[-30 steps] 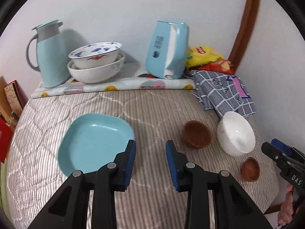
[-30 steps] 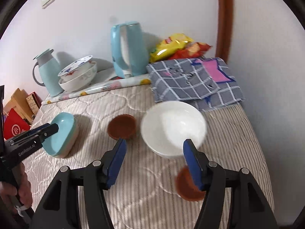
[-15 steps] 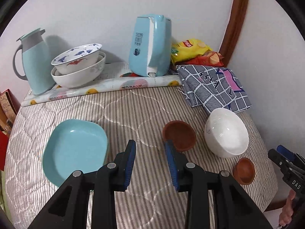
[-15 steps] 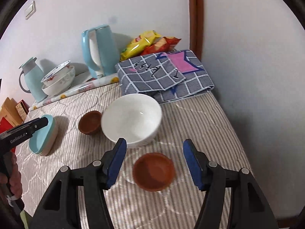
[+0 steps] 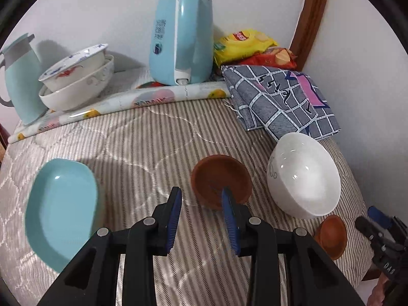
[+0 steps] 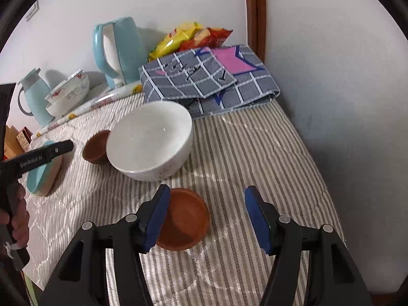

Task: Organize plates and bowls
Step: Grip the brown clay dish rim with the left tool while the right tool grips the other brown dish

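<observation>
Inventory, striped quilted surface:

Brown bowls, two. The larger brown bowl is dark reddish, round and shallow; it sits near the middle, just left of the white bowl. The smaller brown bowl, lighter orange-brown, lies near the front edge, just in front of the white bowl.

White bowl, one. Deep, glossy, with a faint grey scroll on its outer wall; upright, between the two brown bowls and in front of the checked cloth.

Blue plate, one. Pale turquoise, rounded-square, raised rim; far left, well apart from the bowls.

Stacked patterned bowls, two, nested, white with blue and red motifs; at the back by the wall, on a fruit-print mat.

Kettle, one, light blue. Jug, one, light blue with grey lid. Snack bags, two: yellow and red. Checked cloth, one, grey, folded, with a pink patch.

Left gripper: jaws narrowly apart and empty, its right finger over the larger brown bowl's near rim.

Right gripper: jaws wide apart, nothing clamped; the smaller brown bowl lies between them, beside the left finger.
</observation>
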`<state>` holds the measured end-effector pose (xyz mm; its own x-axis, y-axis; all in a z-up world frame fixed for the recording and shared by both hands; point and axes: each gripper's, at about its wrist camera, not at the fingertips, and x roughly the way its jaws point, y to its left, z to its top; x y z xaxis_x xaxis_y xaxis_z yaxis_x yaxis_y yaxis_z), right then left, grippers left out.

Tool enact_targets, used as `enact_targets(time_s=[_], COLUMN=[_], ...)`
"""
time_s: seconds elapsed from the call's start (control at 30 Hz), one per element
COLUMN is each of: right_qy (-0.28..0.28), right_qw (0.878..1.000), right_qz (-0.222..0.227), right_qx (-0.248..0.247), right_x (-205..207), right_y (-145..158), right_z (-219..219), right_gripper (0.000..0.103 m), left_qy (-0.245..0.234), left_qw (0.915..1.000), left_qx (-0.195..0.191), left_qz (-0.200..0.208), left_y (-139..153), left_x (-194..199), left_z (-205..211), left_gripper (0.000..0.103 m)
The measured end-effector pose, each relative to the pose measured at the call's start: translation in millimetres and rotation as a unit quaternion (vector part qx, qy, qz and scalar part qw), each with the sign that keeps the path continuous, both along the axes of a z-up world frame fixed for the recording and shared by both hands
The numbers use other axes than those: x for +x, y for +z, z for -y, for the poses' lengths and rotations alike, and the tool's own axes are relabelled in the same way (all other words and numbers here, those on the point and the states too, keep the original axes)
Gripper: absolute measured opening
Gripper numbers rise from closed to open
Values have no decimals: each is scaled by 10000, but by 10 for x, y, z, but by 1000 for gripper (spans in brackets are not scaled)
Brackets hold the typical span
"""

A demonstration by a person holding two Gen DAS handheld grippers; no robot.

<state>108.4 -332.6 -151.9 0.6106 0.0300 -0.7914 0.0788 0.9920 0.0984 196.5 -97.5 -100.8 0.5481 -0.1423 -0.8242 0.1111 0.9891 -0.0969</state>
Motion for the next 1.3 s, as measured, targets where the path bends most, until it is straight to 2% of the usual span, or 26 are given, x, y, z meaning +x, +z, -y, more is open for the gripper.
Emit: enact_targets(time_s=[0.27, 0.6, 0.77, 0.83, 0.97, 1.07, 1.3], right_qy=[75, 240, 246, 275, 373, 389, 428], right_qw=[9991, 9971, 9972, 9972, 9968, 9972, 9979], right_qz=[-364, -606, -577, -561, -525, -488, -346], right_qx=[210, 390, 400, 422, 469, 421, 348], right_x=[46, 160, 193, 201, 205, 204, 177], right_y=[-315, -506, -531, -534, -538, -532, -471], right_z=[38, -6, -6, -7, -36, -59, -85], right_gripper=[47, 35, 31, 29, 18, 17, 12], left_qy=[30, -18, 30, 53, 10, 11, 41], left_qw=[9998, 9995, 9992, 9991, 9990, 9991, 9995], left_qx=[-6, -45, -155, -177, -163, -177, -219], left_qz=[-173, -304, -354, -372, -411, -376, -230], left_y=[-190, -375, -461, -483, -534, -548, -488], left_x=[155, 329, 383, 408, 445, 461, 461], left_z=[61, 103, 74, 68, 99, 97, 70], left_gripper=[31, 31, 31, 30, 24, 22, 11])
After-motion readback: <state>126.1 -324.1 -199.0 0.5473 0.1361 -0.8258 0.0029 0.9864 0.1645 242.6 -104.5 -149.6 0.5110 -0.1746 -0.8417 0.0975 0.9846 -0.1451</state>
